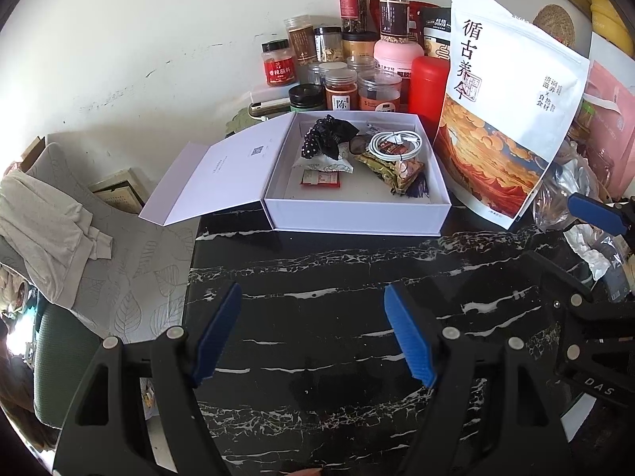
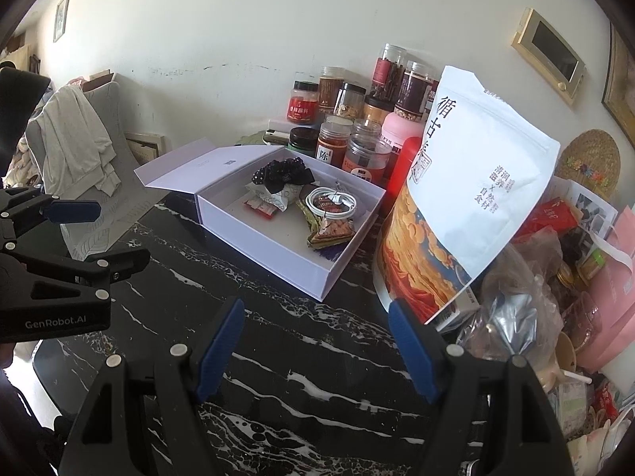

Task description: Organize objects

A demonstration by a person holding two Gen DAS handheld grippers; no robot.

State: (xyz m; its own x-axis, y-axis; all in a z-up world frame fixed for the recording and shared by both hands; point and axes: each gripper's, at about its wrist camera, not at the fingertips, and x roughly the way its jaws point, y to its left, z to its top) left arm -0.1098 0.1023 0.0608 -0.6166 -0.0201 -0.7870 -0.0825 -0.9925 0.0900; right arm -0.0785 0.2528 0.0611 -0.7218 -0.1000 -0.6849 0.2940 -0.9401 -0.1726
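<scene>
I see white box (image 1: 357,214) at table's (image 1: 337,357) far side, long axis across my left view, lid (image 1: 214,182) flapped open leftward. Inside: cable (image 1: 395,144), black scrunchie (image 1: 323,139), snack packets (image 1: 401,170), partly overlapping. Big pouch (image 1: 512,111) just right of box hides things behind. Left tongs (image 1: 313,331), right tongs (image 2: 317,345) apart, empty, over bare table near me.

Left claw (image 1: 313,333) gapes empty over marble table (image 1: 317,277) (white box (image 1: 357,218) beyond).
</scene>
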